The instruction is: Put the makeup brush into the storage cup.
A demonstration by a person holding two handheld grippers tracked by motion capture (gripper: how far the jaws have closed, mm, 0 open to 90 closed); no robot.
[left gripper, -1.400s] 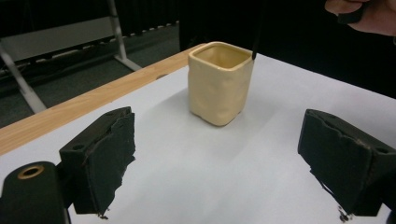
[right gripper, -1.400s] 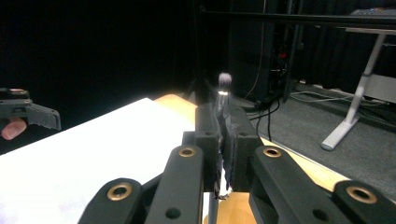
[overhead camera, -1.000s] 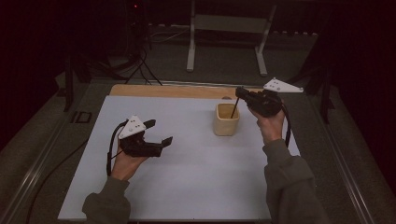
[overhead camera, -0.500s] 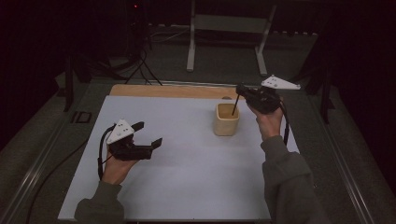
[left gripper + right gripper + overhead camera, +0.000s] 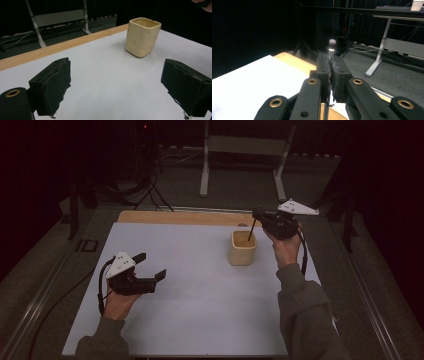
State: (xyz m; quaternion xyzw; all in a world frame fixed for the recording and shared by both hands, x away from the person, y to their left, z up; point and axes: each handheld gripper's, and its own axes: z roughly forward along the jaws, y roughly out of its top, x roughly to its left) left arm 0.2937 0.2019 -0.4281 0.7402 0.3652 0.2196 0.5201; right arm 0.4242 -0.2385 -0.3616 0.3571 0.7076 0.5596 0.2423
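Observation:
A cream square cup (image 5: 242, 248) stands upright on the white tabletop (image 5: 200, 310), right of centre. It also appears ahead of the left gripper (image 5: 118, 87) as the cup (image 5: 142, 36). My right gripper (image 5: 257, 215) hovers just above and behind the cup, shut on a thin dark brush (image 5: 251, 229) that slants down into the cup's mouth. In the right gripper view the jaws (image 5: 331, 72) pinch the brush (image 5: 332, 43), whose silver ferrule and dark tip stick up past them. My left gripper (image 5: 152, 264) is held low at the table's left, open and holding nothing.
A wooden strip (image 5: 185, 217) borders the far edge of the white top. Beyond it on the dark floor are a metal desk frame (image 5: 245, 150) and cables (image 5: 150, 190). Metal rails run along both sides of the table.
My left gripper has drawn back to the left and slightly toward the near edge, still open. The right gripper has stayed over the cup with the brush.

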